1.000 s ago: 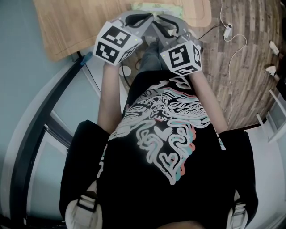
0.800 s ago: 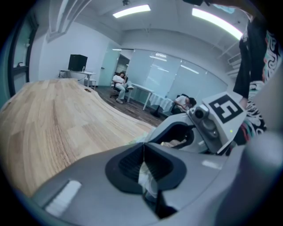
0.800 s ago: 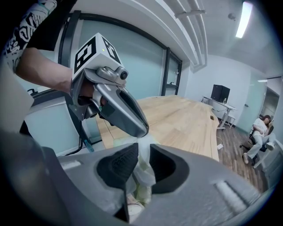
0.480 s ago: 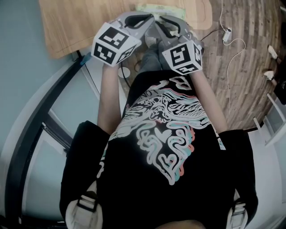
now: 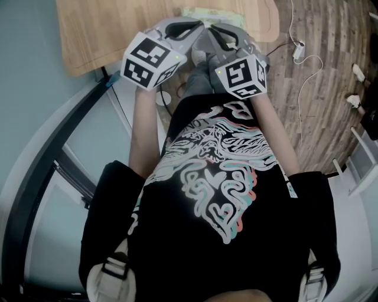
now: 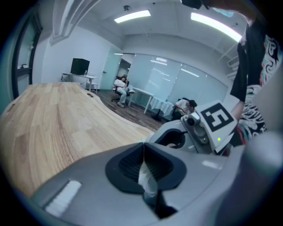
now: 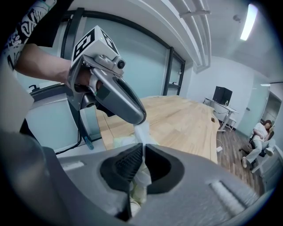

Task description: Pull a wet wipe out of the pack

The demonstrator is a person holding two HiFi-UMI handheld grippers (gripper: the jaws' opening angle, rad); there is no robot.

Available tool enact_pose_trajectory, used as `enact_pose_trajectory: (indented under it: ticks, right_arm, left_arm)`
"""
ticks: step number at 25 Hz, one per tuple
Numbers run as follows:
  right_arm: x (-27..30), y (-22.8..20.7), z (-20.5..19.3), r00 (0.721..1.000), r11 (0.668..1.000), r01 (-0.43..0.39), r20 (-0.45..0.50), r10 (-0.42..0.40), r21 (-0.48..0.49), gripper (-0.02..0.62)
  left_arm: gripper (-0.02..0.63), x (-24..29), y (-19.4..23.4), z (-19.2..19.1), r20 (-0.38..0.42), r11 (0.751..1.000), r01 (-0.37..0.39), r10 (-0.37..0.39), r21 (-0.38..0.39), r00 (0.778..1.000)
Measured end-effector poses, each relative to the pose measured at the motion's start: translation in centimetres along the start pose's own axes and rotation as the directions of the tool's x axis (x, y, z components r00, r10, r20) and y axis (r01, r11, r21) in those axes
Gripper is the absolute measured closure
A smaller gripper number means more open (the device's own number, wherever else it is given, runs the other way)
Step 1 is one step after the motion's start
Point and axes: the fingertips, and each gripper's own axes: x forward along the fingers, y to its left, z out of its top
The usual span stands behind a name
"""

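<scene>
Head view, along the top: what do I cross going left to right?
Table → left gripper → right gripper → white charger on the floor. The pack overlaps the gripper tips, so I left it out.

Wood tbl (image 5: pixel 94 35) w/ wipes pack (image 5: pixel 208 12) on it.

Cool, even light falls from ceiling strips (image 6: pixel 132 16) that glare white in both gripper views. Every picture bulges fisheye-fashion and darkens at the corners. The left gripper (image 6: pixel 143 150) and right gripper (image 7: pixel 142 152) blur close to the lens, and the wipe (image 7: pixel 141 132) looks washed-out. The head view is flat, greyish and barely shadowed.
</scene>
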Motion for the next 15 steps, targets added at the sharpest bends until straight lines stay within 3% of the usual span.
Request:
enact_pose_trajectory:
  ticks: [15]
  right_arm:
    - [-0.6,0.3,-0.4,1.0,1.0,-0.004,-0.025,0.004,-0.007,0.577]
  left_arm:
    - [0.614,-1.4,-0.5,0.2,0.009,1.0,-0.028,0.027,0.004,1.0]
